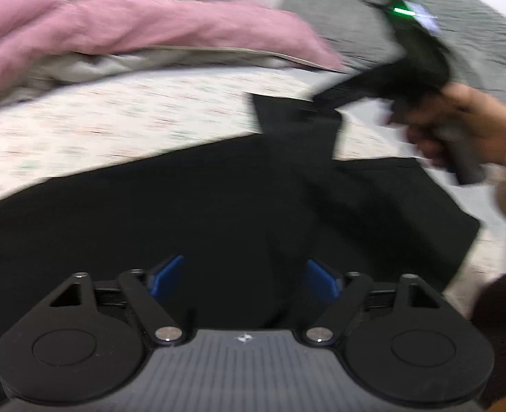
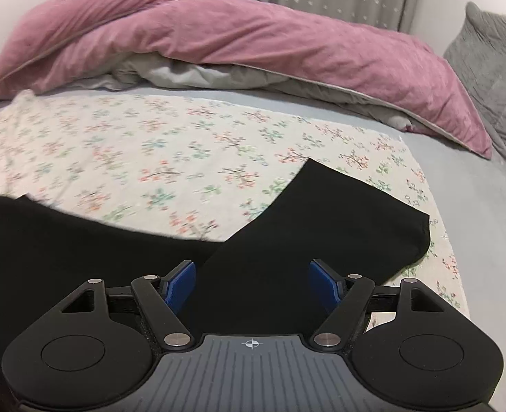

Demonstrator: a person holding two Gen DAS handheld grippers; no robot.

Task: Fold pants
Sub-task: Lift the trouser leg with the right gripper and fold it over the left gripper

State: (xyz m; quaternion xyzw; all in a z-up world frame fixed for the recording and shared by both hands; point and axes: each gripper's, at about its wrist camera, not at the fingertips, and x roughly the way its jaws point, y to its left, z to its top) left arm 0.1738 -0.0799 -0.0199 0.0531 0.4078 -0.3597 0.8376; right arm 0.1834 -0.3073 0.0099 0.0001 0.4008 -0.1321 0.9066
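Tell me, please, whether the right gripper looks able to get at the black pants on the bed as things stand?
Probably yes. The right gripper is open with nothing between its blue pads, and the black pants lie flat on the flowered sheet just ahead of it. Nothing lies across them; the pink duvet sits well behind.

Both grippers, left and right, apparently empty, jaws apart.
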